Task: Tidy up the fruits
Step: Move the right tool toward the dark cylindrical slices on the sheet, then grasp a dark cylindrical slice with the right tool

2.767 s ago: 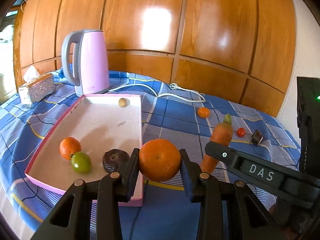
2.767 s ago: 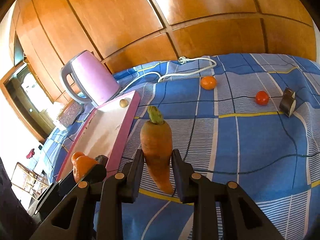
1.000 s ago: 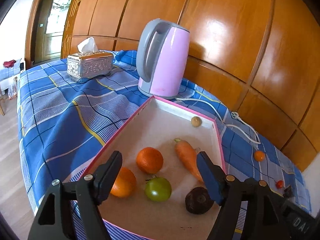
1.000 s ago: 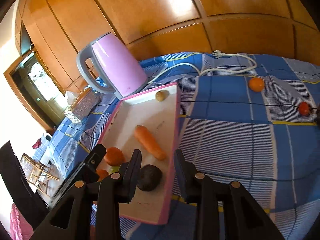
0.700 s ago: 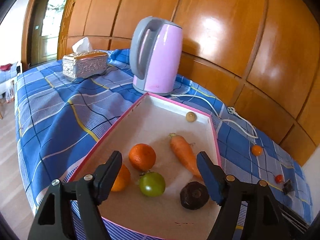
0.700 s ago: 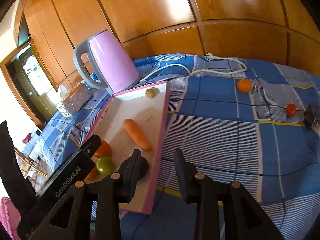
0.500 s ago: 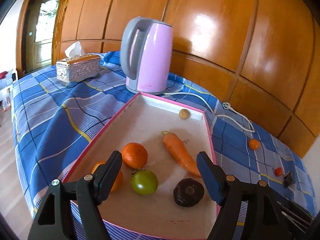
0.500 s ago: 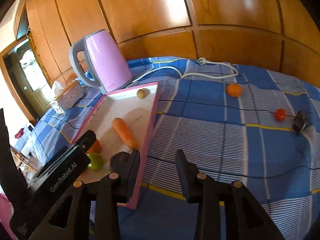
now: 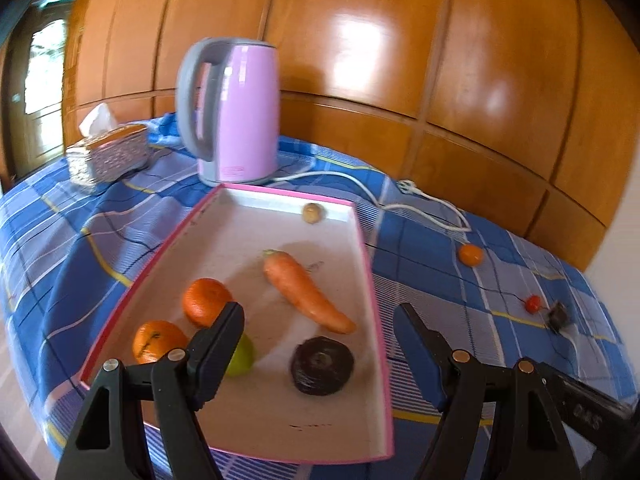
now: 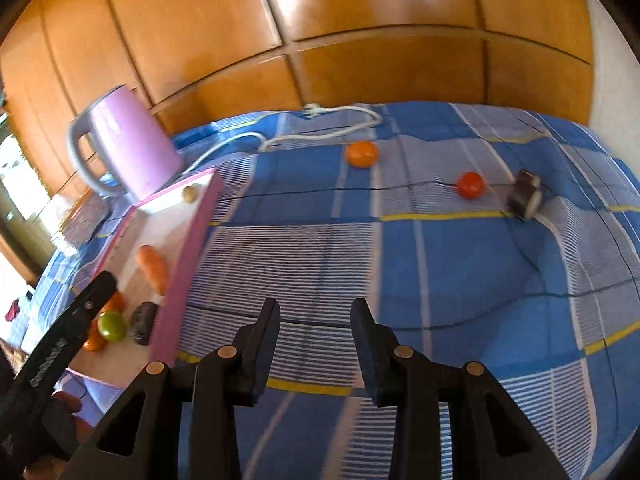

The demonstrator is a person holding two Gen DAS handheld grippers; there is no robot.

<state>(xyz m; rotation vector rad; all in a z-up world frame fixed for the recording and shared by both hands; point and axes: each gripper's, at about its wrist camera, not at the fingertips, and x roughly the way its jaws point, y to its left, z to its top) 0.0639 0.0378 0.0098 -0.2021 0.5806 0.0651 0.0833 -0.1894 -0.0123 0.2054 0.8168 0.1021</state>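
Note:
The pink-rimmed white tray (image 9: pixel 370 280) holds two oranges (image 9: pixel 206 301) (image 9: pixel 158 340), a green fruit (image 9: pixel 242 356), a carrot (image 9: pixel 306 292), a dark round fruit (image 9: pixel 322 365) and a small tan ball (image 9: pixel 312 213). My left gripper (image 9: pixel 320 344) is open and empty above the tray's near end. My right gripper (image 10: pixel 316 328) is open and empty over the blue cloth, right of the tray (image 10: pixel 192 248). On the cloth lie a small orange (image 10: pixel 361 153), a red tomato (image 10: pixel 470 185) and a dark cut piece (image 10: pixel 525 195).
A pink kettle (image 9: pixel 232 112) stands behind the tray, its white cord (image 9: pixel 420 200) trailing right. A silver tissue box (image 9: pixel 108 152) sits at far left. Wooden wall panels close the back. The cloth falls off at the left edge.
Both grippers let go their loads: the orange and the carrot now lie in the tray. The left gripper has swung rightward, and the right gripper has moved right, off the tray.

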